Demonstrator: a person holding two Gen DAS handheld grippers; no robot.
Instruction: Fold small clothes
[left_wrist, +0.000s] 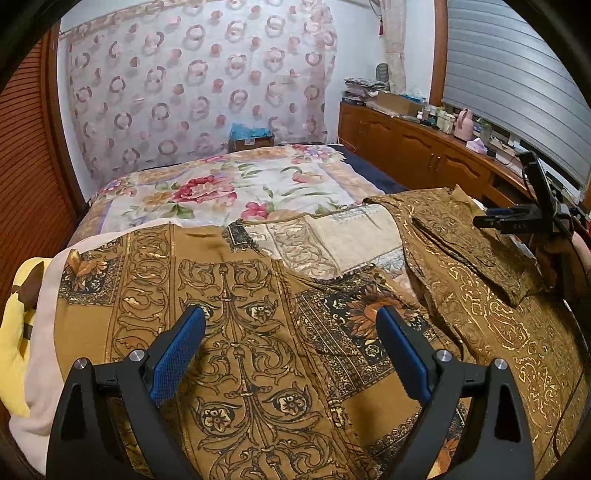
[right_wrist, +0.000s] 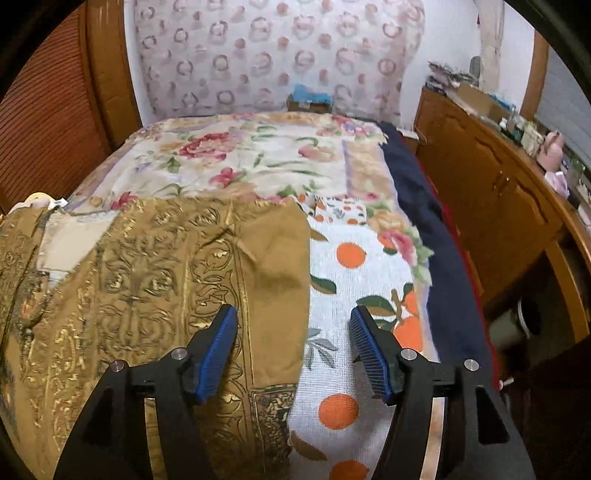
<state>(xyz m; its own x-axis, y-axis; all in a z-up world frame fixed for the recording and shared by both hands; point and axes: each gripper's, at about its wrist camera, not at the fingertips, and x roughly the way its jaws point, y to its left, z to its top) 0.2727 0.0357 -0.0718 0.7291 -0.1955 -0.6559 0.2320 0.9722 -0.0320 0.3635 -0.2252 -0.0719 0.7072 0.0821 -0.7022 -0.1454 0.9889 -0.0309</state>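
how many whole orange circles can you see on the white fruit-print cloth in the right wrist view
2. One whole orange circle lies beyond the open right gripper on the white fruit-print cloth; another sits nearer, between its fingers. Others are cropped or partly hidden.

No legible text, label, brand, number or sign appears in either wrist view. A pale label shows on the brown cardboard box (left_wrist: 251, 141) standing at the far end of the bed, but its print is too small and blurred to read. The bottles and containers on the long wooden sideboard (left_wrist: 417, 147) carry no markings that can be made out.
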